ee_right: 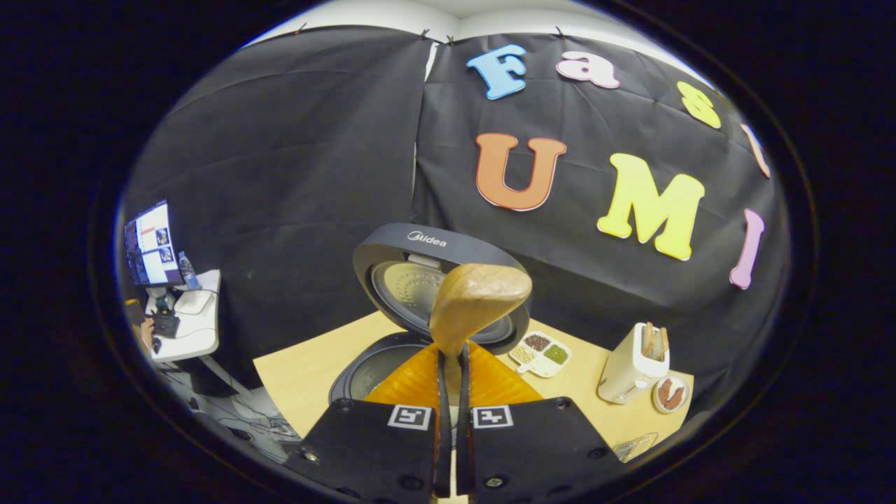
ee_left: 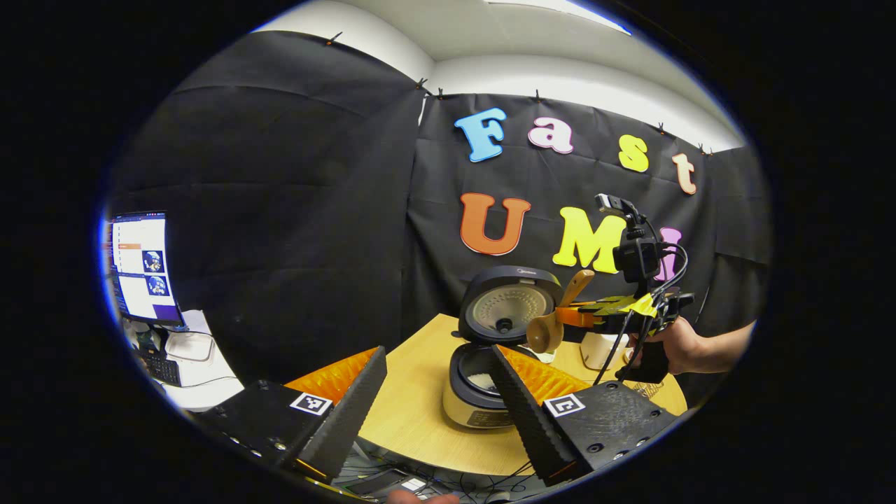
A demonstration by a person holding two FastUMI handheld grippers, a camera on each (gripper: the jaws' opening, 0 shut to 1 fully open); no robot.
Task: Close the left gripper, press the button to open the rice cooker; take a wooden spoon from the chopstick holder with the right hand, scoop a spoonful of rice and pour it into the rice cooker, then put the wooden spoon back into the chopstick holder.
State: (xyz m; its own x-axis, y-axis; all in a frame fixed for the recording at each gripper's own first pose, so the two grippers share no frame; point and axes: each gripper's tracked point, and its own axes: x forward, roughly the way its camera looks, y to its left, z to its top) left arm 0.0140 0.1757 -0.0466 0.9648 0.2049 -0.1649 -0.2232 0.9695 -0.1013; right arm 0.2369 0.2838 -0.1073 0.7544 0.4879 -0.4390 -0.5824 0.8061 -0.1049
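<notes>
Table (ee_right: 301,378): pale wood top, standing in front of the black cloth wall and carrying all the kitchen things.

Rice cooker (ee_left: 476,409): cream body with dark rim, on the table, lid (ee_left: 509,306) swung up and back; some white rice lies in the inner pot. In the right gripper view the raised lid (ee_right: 392,266) stands directly behind the spoon, the open pot (ee_right: 364,374) below and left of it.

Left hand-held gripper (ee_left: 437,402): fingers spread wide apart, holding nothing, low in front of the cooker at the near table edge.

Right hand-held gripper (ee_right: 453,371): fingers drawn almost together, clamped on the handle of the wooden spoon. In the left gripper view this hand-held gripper (ee_left: 570,315) is held by a hand (ee_left: 675,346) above the table, just right of the cooker's lid.

Monitor (ee_left: 143,266): lit, on a side desk at far left, well apart from the table.

Chopstick holder (ee_right: 633,364): white, upright, on the right part of the table, with wooden utensils standing in it.

Wooden spoon (ee_right: 476,297): held in the air above the open pot, bowl uppermost in the right gripper view; in the left gripper view the spoon (ee_left: 549,329) hangs beside the lid, bowl down and left, handle up and right.

Divided dish (ee_right: 540,352): white, holding small portions of grains, between cooker and chopstick holder.

Small round dish (ee_right: 670,394): just beside the chopstick holder's base.
</notes>
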